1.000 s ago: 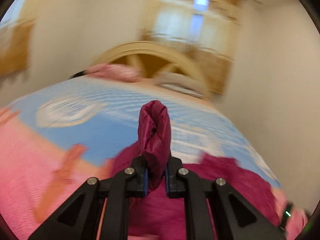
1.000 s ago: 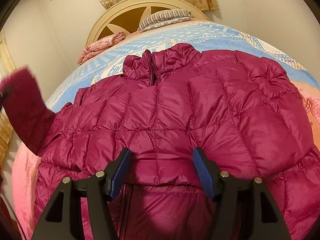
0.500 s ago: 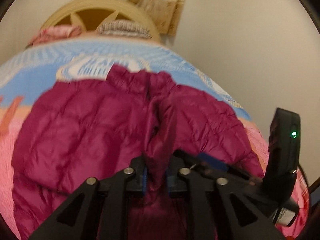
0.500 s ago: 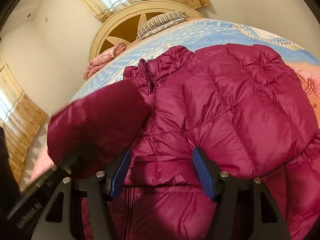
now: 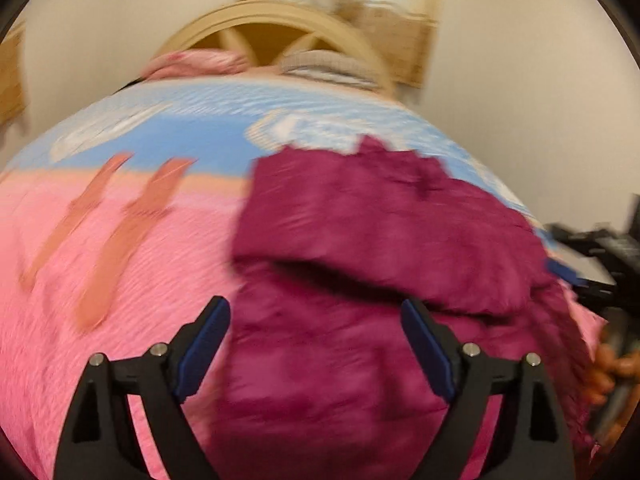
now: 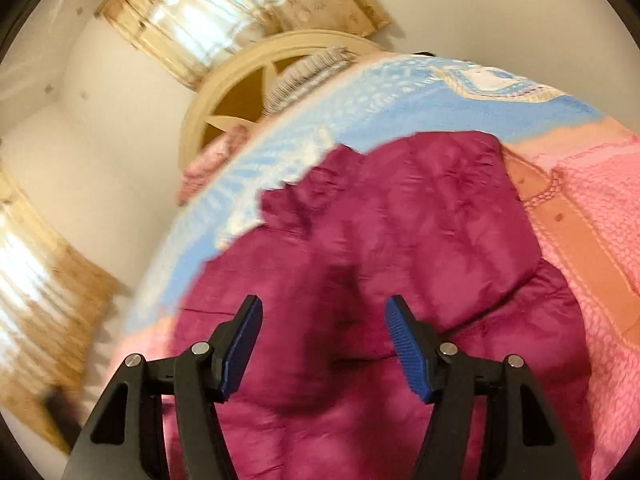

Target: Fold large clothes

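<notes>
A magenta jacket (image 6: 380,264) lies on a pink-and-blue bedspread (image 5: 120,248), one sleeve (image 5: 384,240) folded across its front. Both the left gripper (image 5: 316,344) and right gripper (image 6: 322,344) hover spread and empty. Next likely comes grasping the other side. A headboard (image 6: 248,92) and curtains (image 6: 192,20) stand behind.

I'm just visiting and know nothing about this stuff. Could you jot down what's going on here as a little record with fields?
Setting: a bed with a pink and blue cover, headboard behind
Garment: a magenta puffer jacket lying on the bed, one part folded across its front
Left tool: open, empty, above the jacket's lower part
Right tool: open, empty, above the jacket
Also there: pillows by the headboard, curtains
Image quality: blurred
</notes>
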A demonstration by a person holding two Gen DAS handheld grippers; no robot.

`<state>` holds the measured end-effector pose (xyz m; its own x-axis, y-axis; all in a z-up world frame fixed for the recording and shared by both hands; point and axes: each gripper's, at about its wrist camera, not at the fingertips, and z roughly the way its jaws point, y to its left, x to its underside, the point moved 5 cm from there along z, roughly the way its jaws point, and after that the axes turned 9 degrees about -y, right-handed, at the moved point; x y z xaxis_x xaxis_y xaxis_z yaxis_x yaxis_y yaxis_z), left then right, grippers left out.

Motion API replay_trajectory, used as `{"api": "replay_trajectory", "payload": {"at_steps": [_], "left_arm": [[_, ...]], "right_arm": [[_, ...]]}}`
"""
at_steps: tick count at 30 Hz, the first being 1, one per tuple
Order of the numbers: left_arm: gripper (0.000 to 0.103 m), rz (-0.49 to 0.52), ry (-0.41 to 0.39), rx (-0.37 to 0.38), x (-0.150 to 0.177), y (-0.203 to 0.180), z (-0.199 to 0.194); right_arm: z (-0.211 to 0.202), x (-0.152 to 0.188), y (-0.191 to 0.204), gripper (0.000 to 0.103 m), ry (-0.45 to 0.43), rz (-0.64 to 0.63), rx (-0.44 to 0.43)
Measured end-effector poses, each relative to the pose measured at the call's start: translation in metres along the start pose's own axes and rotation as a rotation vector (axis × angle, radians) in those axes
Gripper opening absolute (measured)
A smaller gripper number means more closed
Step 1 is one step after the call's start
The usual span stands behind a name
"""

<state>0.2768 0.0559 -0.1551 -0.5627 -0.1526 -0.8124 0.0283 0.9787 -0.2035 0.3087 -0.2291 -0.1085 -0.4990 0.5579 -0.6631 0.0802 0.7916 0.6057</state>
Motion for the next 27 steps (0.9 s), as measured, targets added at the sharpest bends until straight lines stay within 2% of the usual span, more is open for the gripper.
{"api": "replay_trajectory", "payload": {"at_steps": [2, 5, 6, 8, 10, 11, 14, 16, 18, 21, 24, 27], "left_arm": [[0.090, -0.046, 0.019, -0.019, 0.007, 0.014, 0.008], [0.090, -0.060, 0.017, -0.057, 0.017, 0.021, 0.011], [0.090, -0.050, 0.012, -0.071, 0.021, 0.021, 0.012], [0.090, -0.046, 0.032, -0.081, 0.028, 0.020, 0.015], [0.090, -0.042, 0.031, -0.078, 0.030, 0.017, 0.015], [0.091, -0.042, 0.030, -0.068, 0.029, 0.017, 0.016], [0.091, -0.062, 0.036, -0.047, 0.028, 0.019, 0.015], [0.091, -0.080, 0.044, -0.038, 0.023, 0.023, 0.015], [0.091, -0.091, 0.040, -0.059, 0.014, 0.028, 0.014], [0.091, -0.104, 0.006, -0.088, -0.004, 0.035, 0.011], [0.091, -0.089, -0.027, -0.115, -0.025, 0.032, 0.016], [0.091, -0.046, -0.033, -0.152, -0.046, 0.021, 0.031]], "right_arm": [[0.003, 0.003, 0.012, 0.065, 0.033, -0.018, -0.009], [0.021, 0.018, 0.017, 0.065, 0.077, -0.084, 0.090], [0.034, 0.029, 0.016, 0.065, 0.123, -0.093, 0.107], [0.050, 0.049, 0.017, 0.065, 0.198, -0.086, 0.083], [0.057, 0.060, 0.020, 0.049, 0.203, -0.145, 0.099], [0.059, 0.062, 0.023, 0.034, 0.196, -0.196, 0.120], [0.056, 0.054, 0.029, 0.017, 0.193, -0.249, 0.127], [0.042, 0.038, 0.034, 0.015, 0.151, -0.295, 0.137], [0.027, 0.019, 0.033, 0.015, 0.106, -0.336, 0.151], [0.018, 0.006, 0.028, 0.015, 0.098, -0.383, 0.176], [0.028, 0.009, 0.016, 0.015, 0.121, -0.422, 0.213], [0.048, 0.027, -0.002, 0.016, 0.165, -0.420, 0.248]]}}
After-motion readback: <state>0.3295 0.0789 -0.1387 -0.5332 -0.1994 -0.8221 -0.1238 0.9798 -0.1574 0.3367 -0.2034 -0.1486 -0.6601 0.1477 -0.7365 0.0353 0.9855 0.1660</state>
